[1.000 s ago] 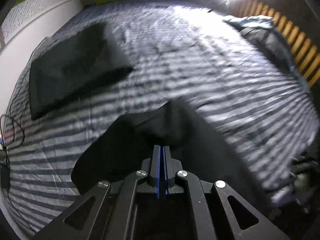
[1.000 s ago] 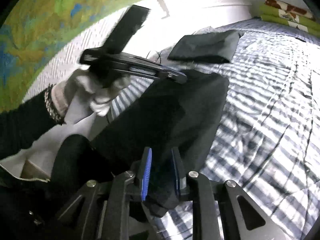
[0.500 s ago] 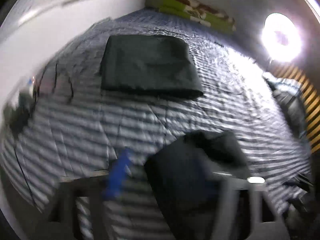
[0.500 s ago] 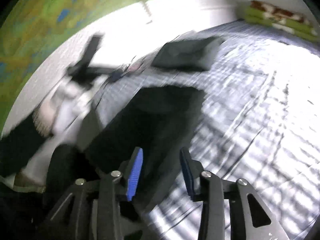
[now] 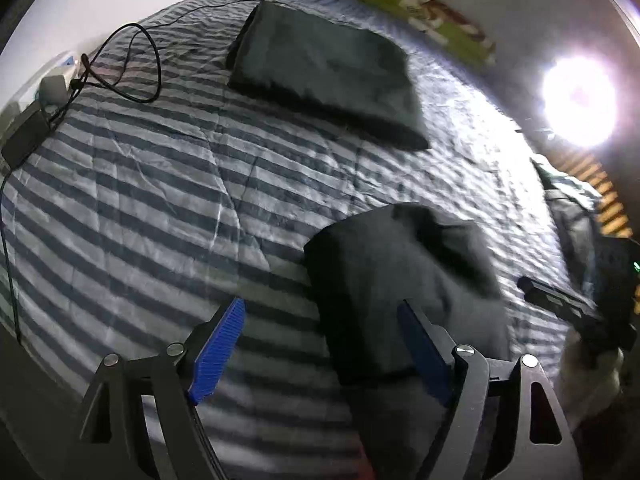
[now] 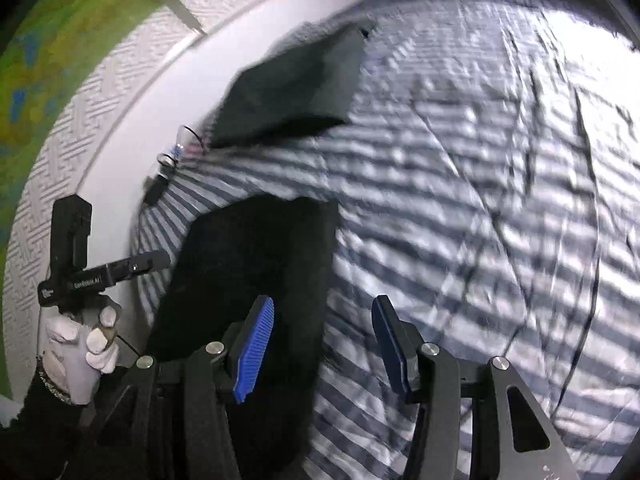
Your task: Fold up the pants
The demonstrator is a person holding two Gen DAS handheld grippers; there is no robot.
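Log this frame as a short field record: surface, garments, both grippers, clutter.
surface: striped bedspread
near pants: dark, folded, lying on the bedspread, released
far garment: second dark folded piece near the wall
left gripper: open, nothing pinched, near pants' edge between its fingers
right gripper: jaws opening, pads clear of the pants
clutter: black cable and charger at the bed edge
lamp: bright

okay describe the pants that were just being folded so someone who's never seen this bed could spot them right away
Start at the striped bedspread covering the bed. Two dark folded garments lie on it; go to the pants nearest the camera, just ahead of the left tool. Unlike the flat, tidy folded garment farther up the bed, they have a rumpled top edge.
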